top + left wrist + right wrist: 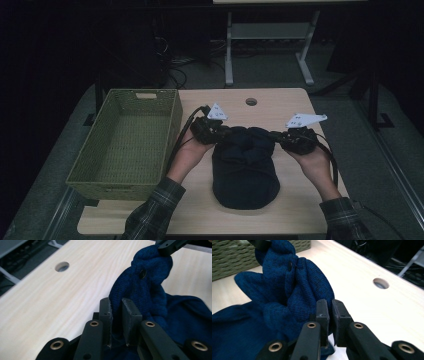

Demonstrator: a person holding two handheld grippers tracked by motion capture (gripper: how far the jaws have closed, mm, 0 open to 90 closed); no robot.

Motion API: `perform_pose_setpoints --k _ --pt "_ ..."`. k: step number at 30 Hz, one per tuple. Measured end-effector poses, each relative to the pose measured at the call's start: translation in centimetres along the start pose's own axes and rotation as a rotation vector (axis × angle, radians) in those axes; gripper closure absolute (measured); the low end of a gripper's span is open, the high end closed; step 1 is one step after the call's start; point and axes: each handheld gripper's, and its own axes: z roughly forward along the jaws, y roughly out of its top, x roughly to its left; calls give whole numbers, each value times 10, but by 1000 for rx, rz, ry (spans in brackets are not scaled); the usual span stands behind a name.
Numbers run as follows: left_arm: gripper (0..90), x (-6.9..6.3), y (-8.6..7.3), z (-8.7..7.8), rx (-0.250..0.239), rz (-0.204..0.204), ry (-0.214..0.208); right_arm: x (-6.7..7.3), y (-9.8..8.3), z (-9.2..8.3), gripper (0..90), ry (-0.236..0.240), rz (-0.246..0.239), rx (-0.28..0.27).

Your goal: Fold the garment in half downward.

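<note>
A dark blue knit garment [245, 175] lies in the middle of the wooden table [280, 107], its far edge bunched up and lifted. My left gripper [227, 134] is shut on the left end of that edge, and my right gripper [275, 136] is shut on the right end. In the left gripper view the jaws [116, 315] pinch a fold of the blue knit [140, 290], which carries a small dark button [142, 273]. In the right gripper view the jaws [330, 312] close tightly on another fold of the garment [287, 290].
A green woven basket [127, 142] stands empty along the table's left side. A round cable hole [251, 101] sits near the far edge. Beyond the table are a white desk frame [270, 35] and cables on the floor.
</note>
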Motion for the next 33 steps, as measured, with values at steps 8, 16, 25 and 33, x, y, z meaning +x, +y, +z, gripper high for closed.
perform_pose_setpoints --k 8,16,25,33 --pt "789 -11 -15 -4 19 -56 -97 10 -13 -8 835 43 3 12" --pt "783 -21 -28 -7 27 -74 -147 19 -25 -16 826 89 19 12" --pt "780 -40 -45 -11 64 -62 -192 36 -46 -24 823 149 35 8" --pt "780 -57 -67 -13 114 -51 -226 59 -65 -25 820 197 31 36"
